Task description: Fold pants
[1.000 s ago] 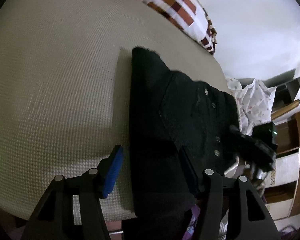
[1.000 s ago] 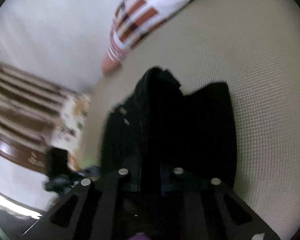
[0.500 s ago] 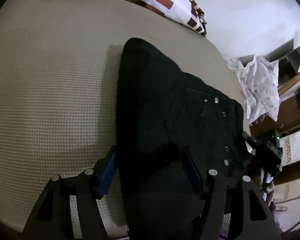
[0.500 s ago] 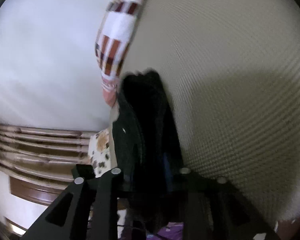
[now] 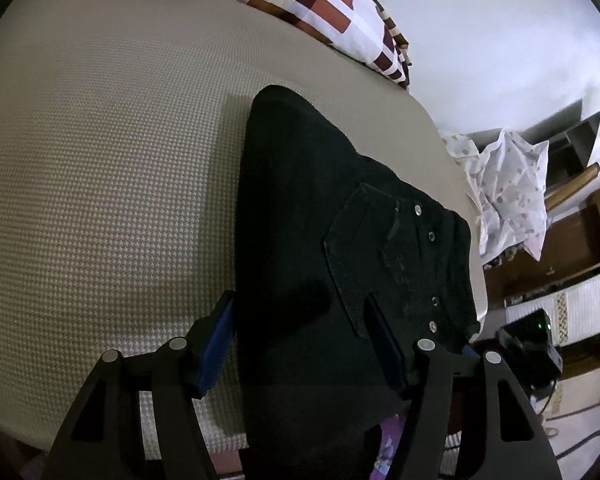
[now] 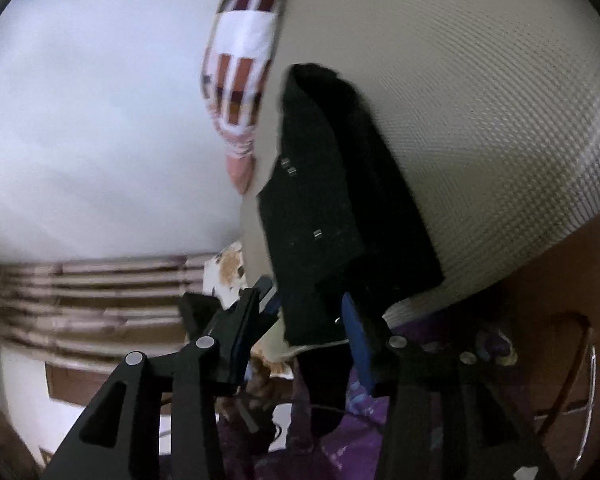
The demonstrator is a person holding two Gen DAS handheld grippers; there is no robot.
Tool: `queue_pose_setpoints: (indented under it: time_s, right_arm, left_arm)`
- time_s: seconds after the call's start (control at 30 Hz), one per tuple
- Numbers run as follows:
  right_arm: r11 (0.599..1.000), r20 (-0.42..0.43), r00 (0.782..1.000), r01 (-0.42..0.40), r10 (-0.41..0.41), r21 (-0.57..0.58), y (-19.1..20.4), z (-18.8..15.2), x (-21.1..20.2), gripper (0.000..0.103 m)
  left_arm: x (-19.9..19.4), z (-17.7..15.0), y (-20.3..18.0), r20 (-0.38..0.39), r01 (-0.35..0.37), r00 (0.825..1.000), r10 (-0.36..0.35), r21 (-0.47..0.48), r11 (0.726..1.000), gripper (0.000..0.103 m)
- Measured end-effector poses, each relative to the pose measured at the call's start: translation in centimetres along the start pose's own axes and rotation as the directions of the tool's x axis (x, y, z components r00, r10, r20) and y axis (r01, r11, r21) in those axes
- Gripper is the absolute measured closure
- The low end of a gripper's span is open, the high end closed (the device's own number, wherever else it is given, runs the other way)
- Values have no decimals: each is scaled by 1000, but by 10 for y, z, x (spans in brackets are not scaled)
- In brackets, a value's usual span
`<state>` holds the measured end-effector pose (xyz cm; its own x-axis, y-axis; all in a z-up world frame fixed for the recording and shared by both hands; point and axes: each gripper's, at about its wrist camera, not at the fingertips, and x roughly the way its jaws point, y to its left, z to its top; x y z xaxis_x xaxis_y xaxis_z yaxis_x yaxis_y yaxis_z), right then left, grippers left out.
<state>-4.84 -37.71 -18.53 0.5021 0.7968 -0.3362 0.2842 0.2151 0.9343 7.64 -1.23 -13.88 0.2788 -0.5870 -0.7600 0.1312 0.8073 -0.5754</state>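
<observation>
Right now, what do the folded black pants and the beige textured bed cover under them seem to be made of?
The folded black pants look like matte denim or heavy cotton: metal rivets and a stitched patch pocket show. The beige textured bed cover looks like a woven waffle-pattern fabric, matte, with a fine raised grid; the exact fibre cannot be told.

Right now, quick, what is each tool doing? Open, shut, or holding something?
Left tool: open, its pads astride the black pants, not pinching them.
Right tool: opening, letting go; the pants' edge sits loose between its pads.
</observation>
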Motion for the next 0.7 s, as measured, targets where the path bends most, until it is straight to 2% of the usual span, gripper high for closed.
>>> queue_pose_setpoints:
  time_s: [0.1, 0.2, 0.27, 0.33, 0.37, 0.4, 0.43, 0.6, 0.7]
  right_arm:
    - [997, 20, 997, 78, -78, -5, 2, 2, 2, 62]
    - [989, 92, 986, 144, -141, -29, 11, 0, 1, 62]
    - [989, 154, 977, 144, -145, 14, 10, 1, 6, 62]
    - [987, 201, 967, 162, -159, 3, 13, 0, 11, 61]
    - [984, 204, 964, 179, -171, -19, 16, 0, 15, 67]
    - [976, 203, 959, 212, -197, -51, 21, 0, 19, 86]
    - [969, 199, 955, 237, -219, -67, 22, 1, 21, 85]
    - [993, 192, 976, 113, -107, -20, 23, -8, 6, 89]
    - [992, 179, 977, 123, -114, -40, 32, -18, 1, 89]
  left_arm:
    - [-2, -2, -4, 7, -11, 1000, 11, 23, 1000, 38]
    - [-2, -6, -8, 22, -31, 999, 30, 54, 998, 38]
    - [-1, -8, -12, 32, -56, 998, 53, 85, 995, 38]
    - [1, -11, -16, 33, -80, 996, 77, 107, 991, 38]
    - [1, -12, -16, 32, -88, 996, 85, 116, 989, 38]
    - [2, -12, -17, 33, -97, 995, 93, 125, 987, 38]
    - [1, -13, -18, 34, -101, 995, 97, 129, 986, 38]
    - [-15, -12, -21, 56, -104, 994, 97, 134, 986, 38]
    - [-21, -14, -27, 92, -132, 989, 116, 191, 973, 31]
